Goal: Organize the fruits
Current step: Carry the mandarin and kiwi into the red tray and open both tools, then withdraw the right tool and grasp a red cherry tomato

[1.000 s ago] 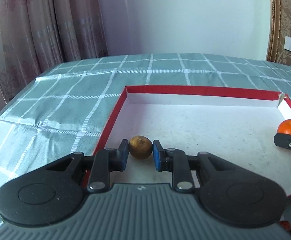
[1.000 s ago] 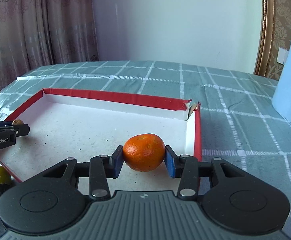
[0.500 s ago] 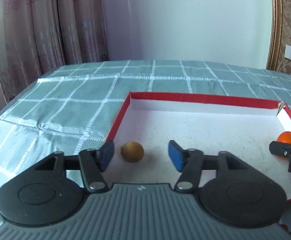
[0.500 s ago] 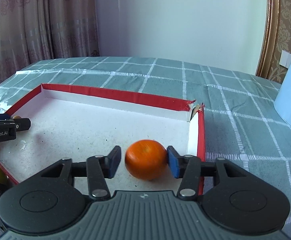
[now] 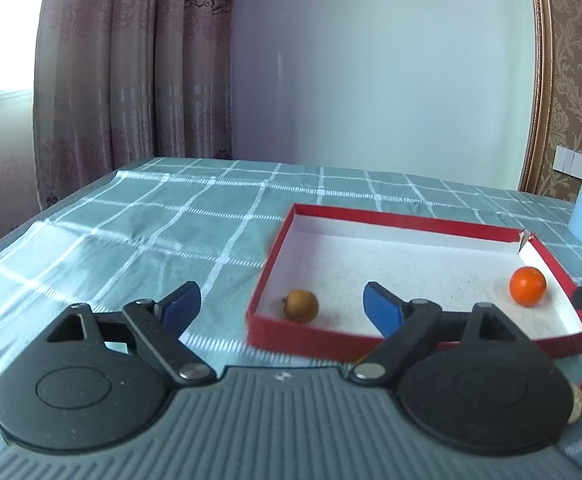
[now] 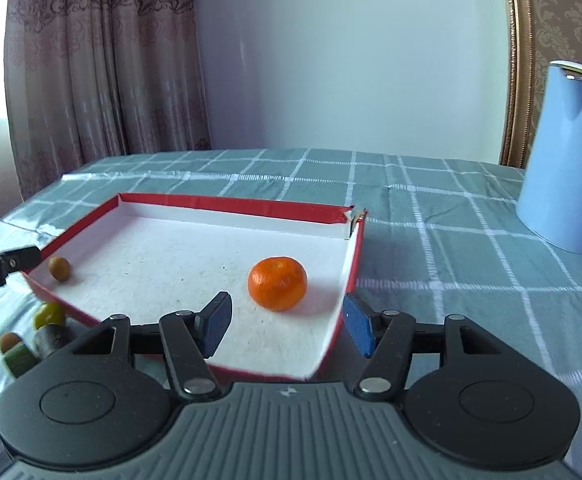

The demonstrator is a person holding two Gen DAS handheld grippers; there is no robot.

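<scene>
Left gripper [image 5: 281, 306]: jaws wide apart, they have just been opening, nothing between them.
Right gripper [image 6: 287, 324]: jaws apart, holding nothing.
Brown fruit [image 5: 300, 306]: in the red tray [image 5: 403, 222], near left corner.
Orange [image 6: 277, 283]: in the tray, beside right wall.
Worktop [image 5: 171, 216]: checked cloth.

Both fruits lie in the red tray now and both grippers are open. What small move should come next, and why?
Probably move the left gripper toward the loose fruits beside the red tray. The brown fruit and the mandarin already rest free on the tray floor, both grippers have just been opening with nothing between their pads, and the right gripper is farther from those fruits.
</scene>
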